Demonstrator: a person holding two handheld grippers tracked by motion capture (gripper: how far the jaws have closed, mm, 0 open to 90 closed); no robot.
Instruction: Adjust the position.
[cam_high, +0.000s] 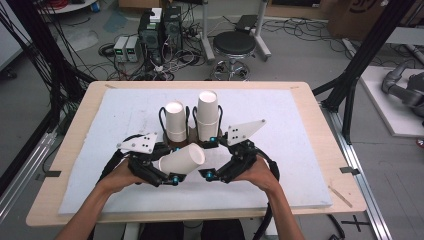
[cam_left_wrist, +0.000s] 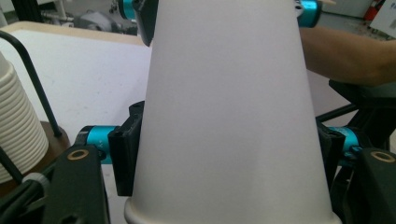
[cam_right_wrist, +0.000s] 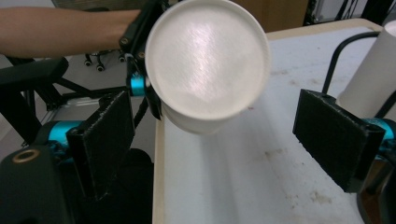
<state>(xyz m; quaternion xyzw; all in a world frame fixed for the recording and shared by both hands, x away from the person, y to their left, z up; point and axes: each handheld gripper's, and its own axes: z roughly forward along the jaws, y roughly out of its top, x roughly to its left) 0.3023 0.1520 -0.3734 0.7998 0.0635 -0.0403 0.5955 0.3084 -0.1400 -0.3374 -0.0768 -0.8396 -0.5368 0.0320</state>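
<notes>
A single white paper cup (cam_high: 182, 159) lies on its side above the front of the white mat, with my left gripper (cam_high: 172, 167) shut on its wall. In the left gripper view both pads (cam_left_wrist: 125, 156) press the cup (cam_left_wrist: 224, 116) near its rim. My right gripper (cam_high: 210, 156) faces the cup's closed base from the right. Its jaws stand wide open (cam_right_wrist: 219, 140), and the cup's base (cam_right_wrist: 208, 60) hangs just beyond them, touching neither pad. Two upside-down stacks of white cups (cam_high: 175, 120) (cam_high: 207, 114) stand on a brown holder behind both grippers.
The white mat (cam_high: 290, 150) covers a wooden table (cam_high: 327, 150). Black wire loops (cam_left_wrist: 28, 70) rise around the left cup stack (cam_left_wrist: 16, 126). On the floor behind the table are a round stool (cam_high: 234, 47), electronics boxes (cam_high: 160, 30) and cables.
</notes>
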